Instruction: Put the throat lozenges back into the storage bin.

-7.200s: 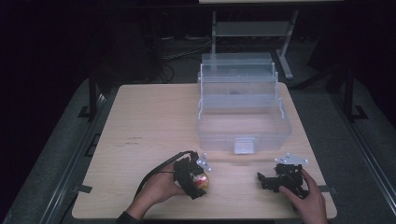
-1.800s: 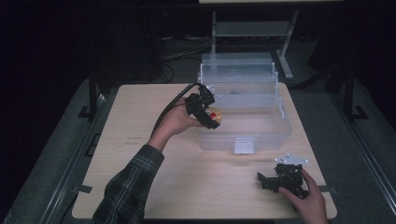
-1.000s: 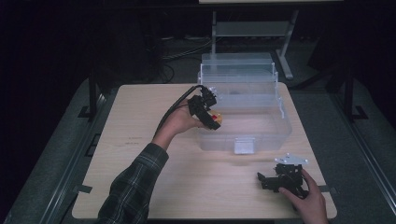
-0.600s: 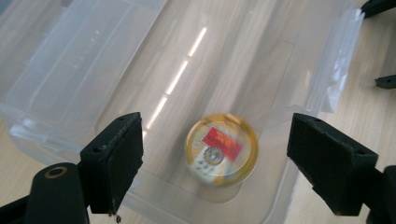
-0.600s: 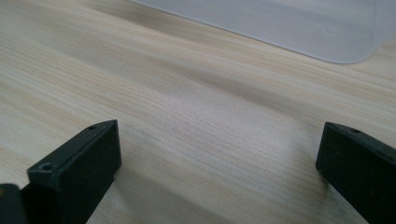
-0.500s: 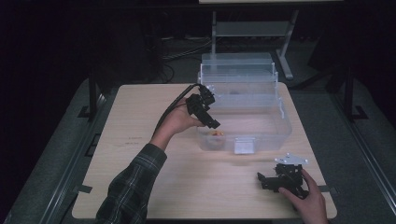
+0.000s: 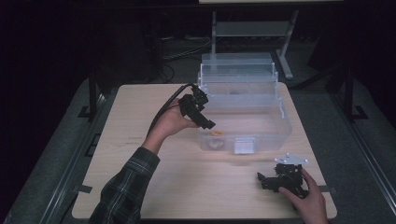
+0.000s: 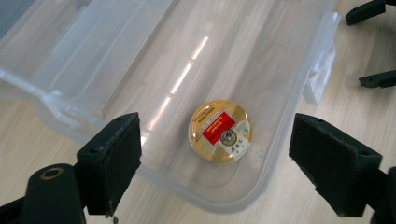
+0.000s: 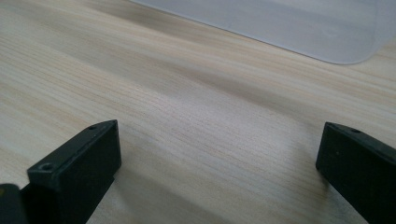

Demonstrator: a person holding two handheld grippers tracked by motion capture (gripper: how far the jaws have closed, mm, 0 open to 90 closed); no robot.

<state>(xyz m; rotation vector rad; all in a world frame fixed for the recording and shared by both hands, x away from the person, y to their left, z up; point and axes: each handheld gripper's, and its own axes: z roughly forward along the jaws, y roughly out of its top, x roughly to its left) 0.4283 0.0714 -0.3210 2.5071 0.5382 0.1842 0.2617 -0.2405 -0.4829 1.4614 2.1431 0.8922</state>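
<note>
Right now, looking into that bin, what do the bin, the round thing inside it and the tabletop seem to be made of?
The bin looks like clear, glossy plastic: the table shows through it and light streaks glare on its floor. The round container has a shiny gold top with a red label, perhaps foil or metal; I can't tell which. The tabletop looks like pale wood or wood-look laminate, matte, with fine grain lines.

The bench (image 9: 196, 116) is pale, matt wood with fine grain. The box (image 8: 280, 56) is clear, glossy plastic. The tin (image 8: 220, 130) has a shiny gold lid.

one clear bin (image 7: 261, 119), one round gold tin (image 8: 220, 131), two claws, one table (image 7: 140, 121).
</note>
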